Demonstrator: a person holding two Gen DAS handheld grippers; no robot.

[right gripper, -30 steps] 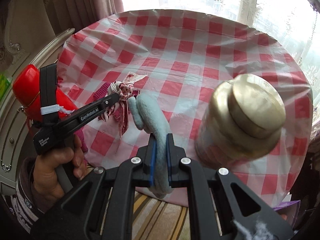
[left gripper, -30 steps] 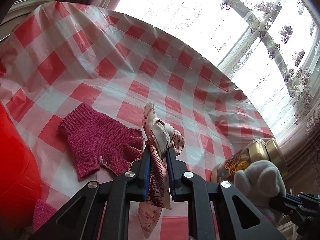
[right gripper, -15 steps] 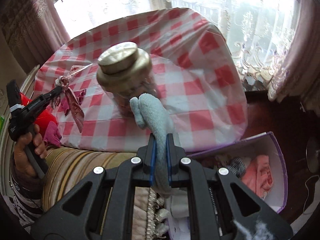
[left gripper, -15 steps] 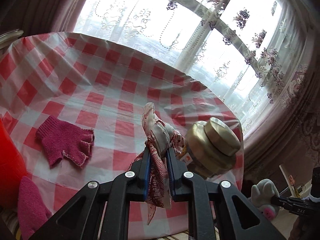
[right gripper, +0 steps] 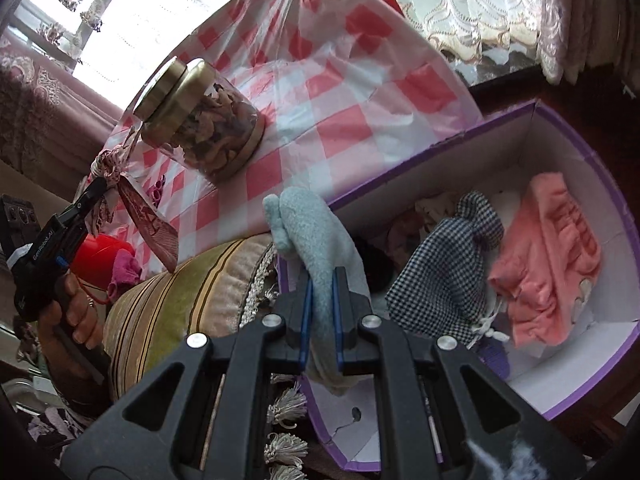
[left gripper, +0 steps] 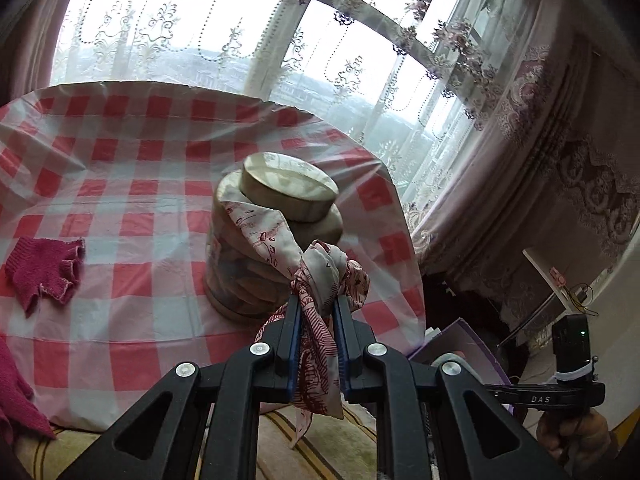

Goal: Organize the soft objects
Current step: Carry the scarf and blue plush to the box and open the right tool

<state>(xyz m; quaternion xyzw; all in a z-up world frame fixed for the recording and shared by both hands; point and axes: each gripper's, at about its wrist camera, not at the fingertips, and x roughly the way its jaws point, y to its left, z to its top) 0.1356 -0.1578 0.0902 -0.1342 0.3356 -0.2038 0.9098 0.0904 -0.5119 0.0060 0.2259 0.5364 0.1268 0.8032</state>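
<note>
My left gripper (left gripper: pixel 316 304) is shut on a knotted pink, white and red patterned scarf (left gripper: pixel 320 268), held in the air in front of the jar near the table's right edge. From the right wrist view the same left gripper (right gripper: pixel 94 188) shows at the far left with the scarf (right gripper: pixel 120 176) dangling from it. My right gripper (right gripper: pixel 322 276) is shut on a pale grey-blue plush toy (right gripper: pixel 308 224), held over the near left rim of a purple-edged white box (right gripper: pixel 440 144). A magenta knit glove (left gripper: pixel 44 268) lies on the checked tablecloth (left gripper: pixel 140 184).
A glass jar with a gold lid (left gripper: pixel 272 232) stands near the table's edge. The box holds a checked pouch (right gripper: pixel 444 264) and a pink cloth (right gripper: pixel 548 256). A striped cushion (right gripper: pixel 180 292) lies between table and box. A red object (right gripper: pixel 100 256) sits by the left hand.
Both grippers swung right. The left carried the scarf from beside the glove to in front of the jar. The right carried the plush off the table edge to above the box.
</note>
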